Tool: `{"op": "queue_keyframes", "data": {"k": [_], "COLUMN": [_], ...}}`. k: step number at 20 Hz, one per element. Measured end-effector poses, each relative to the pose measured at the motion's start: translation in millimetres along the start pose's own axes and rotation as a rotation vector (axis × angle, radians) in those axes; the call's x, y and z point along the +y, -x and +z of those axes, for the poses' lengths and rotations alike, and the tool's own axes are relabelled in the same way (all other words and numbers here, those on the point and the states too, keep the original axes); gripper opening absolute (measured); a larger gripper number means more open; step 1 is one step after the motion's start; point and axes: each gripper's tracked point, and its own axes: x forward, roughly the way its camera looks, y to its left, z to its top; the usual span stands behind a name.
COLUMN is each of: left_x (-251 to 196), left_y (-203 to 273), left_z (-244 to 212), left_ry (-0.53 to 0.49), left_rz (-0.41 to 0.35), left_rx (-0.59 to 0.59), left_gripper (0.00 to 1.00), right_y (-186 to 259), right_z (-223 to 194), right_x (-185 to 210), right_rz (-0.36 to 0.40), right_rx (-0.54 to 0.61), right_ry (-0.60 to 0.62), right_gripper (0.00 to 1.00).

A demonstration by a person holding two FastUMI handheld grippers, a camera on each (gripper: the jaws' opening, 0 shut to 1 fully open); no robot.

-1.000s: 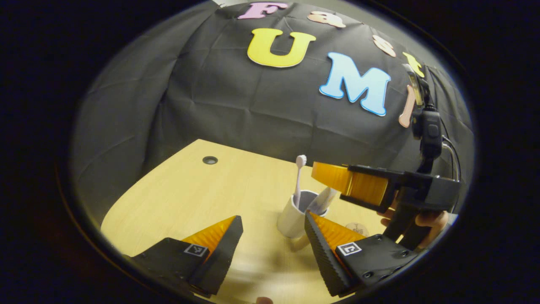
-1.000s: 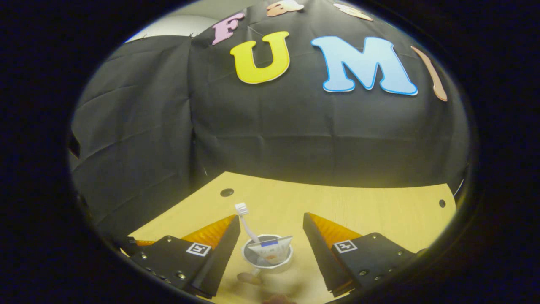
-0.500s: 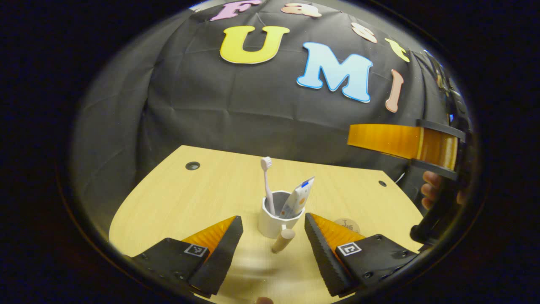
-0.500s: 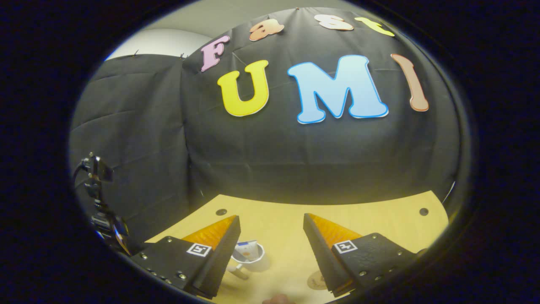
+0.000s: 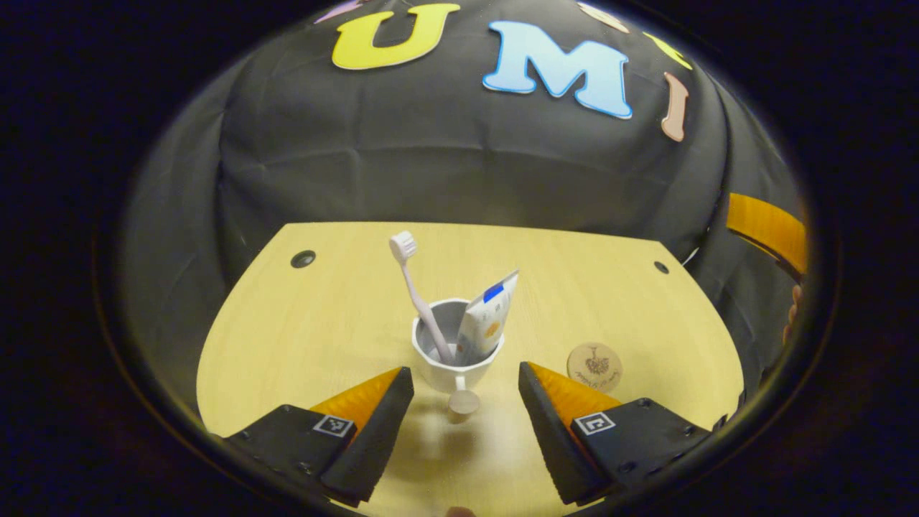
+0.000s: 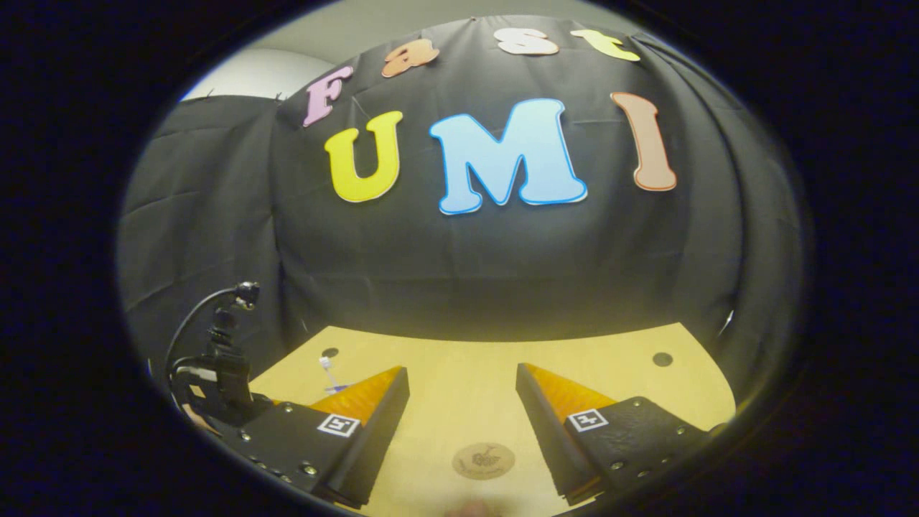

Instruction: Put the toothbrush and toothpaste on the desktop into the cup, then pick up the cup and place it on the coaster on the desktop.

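Toothbrush (image 5: 408, 276) and toothpaste tube (image 5: 485, 323) are seen standing in the white cup (image 5: 454, 355), which rests on the pale wooden desk (image 5: 301, 337) at the centre of the left gripper view. The toothbrush is tilted toward the upper left, its bristled head raised above the rim; the toothpaste tube leans against the right side of the rim, its flat crimped end up. The cup's handle (image 5: 463, 402) is pointed toward the camera and lies between the two fingers of the left hand-held gripper (image 5: 465, 391), which are spread wide apart and touch nothing. The round coaster (image 5: 594, 367) is found on the desk to the right of the cup, apart from it and just above the right finger. An orange finger of the other gripper is glimpsed at the right edge of the frame. In the right gripper view, the right hand-held gripper (image 6: 462, 388) is likewise held released, and the coaster (image 6: 483, 460) is framed low between its fingers.
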Motion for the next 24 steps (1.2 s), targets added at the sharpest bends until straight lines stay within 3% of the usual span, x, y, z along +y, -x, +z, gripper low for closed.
{"op": "queue_keyframes", "data": {"k": [2,3,4,8,17,18,19,24], "left_x": [-1,0,1,5,10,10,12,24], "left_y": [-11,-15,-20,-33,-62,-64,-66,-75], "left_z": [-6,-8,-13,-26,-50,-52,-53,-62], "left_ry": [-0.017,-0.019,-0.020,-0.020,-0.019,-0.013,-0.012,0.009], "left_rz": [0.001,0.001,0.003,0.015,0.028,0.027,0.032,0.040], "left_rx": [0.060,0.086,0.115,0.211,0.324,0.336,0.345,0.385], "left_gripper": [0.95,1.00,0.95,0.95,0.94,0.92,0.82,0.70], "right_y": [0,0,0,2,-1,-2,-3,-9], "right_z": [-7,-13,-16,-23,-48,-48,-50,-58], "right_x": [-11,-14,-17,-21,-23,-24,-24,-28], "right_rz": [-0.016,-0.020,-0.021,-0.011,-0.006,-0.009,-0.012,-0.025], "right_rx": [0.027,0.042,0.057,0.101,0.186,0.190,0.194,0.224], "right_ry": [-0.005,-0.005,-0.005,-0.026,-0.050,-0.053,-0.056,-0.088], "right_gripper": [0.89,0.89,0.89,0.89,0.90,0.90,0.90,0.89]}}
